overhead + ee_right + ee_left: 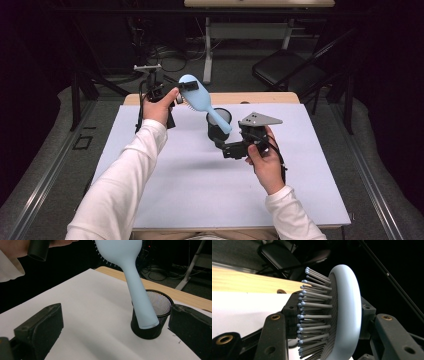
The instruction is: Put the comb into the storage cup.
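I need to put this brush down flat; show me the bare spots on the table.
The white table top is bare along its near edge between the two sleeves, and on its left side beside the mesh cup. It is crowded around the cup, where the hairbrush handle and right gripper meet.

A dim room surrounds the white-topped desk (190, 190), with a black folding chair (287, 70), a second table (260, 4) and loose cables (170, 57) on the grey floor (60, 150) behind.
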A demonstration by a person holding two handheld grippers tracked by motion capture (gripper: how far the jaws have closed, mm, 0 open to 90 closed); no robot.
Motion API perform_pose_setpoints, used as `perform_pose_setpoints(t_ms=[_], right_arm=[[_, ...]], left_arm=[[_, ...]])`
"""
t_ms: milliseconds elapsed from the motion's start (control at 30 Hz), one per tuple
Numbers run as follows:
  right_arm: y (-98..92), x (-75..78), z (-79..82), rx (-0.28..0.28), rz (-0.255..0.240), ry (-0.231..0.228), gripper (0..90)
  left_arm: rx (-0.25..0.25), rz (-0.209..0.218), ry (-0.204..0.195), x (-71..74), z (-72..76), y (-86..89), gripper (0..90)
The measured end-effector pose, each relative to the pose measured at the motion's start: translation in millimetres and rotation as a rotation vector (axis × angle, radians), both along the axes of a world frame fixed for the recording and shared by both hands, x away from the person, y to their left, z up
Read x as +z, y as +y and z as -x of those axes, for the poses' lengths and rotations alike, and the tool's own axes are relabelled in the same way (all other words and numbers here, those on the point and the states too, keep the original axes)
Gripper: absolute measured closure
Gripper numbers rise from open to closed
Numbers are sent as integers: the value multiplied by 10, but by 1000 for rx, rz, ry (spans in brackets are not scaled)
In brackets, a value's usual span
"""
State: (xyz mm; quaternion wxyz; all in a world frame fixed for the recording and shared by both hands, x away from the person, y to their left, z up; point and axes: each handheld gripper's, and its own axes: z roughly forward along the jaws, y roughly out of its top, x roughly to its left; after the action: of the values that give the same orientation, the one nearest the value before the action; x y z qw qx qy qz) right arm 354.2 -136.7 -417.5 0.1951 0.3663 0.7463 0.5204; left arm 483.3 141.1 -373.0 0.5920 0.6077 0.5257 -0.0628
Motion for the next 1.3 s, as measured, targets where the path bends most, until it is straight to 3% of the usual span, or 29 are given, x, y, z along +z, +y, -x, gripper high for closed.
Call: perform_pose_setpoints(t_ms=[467, 833, 1300], right_arm=[[-16, -14, -16, -2, -4, 6, 0], [-35, -8, -17, -4, -10, 7, 0], [-62, 7, -11, -9, -22, 3, 0]], left_arm=[[42, -9, -68, 67, -51, -6, 505], [50, -53, -105, 153, -53, -42, 505], [53, -128, -207, 241, -1, -195, 505]])
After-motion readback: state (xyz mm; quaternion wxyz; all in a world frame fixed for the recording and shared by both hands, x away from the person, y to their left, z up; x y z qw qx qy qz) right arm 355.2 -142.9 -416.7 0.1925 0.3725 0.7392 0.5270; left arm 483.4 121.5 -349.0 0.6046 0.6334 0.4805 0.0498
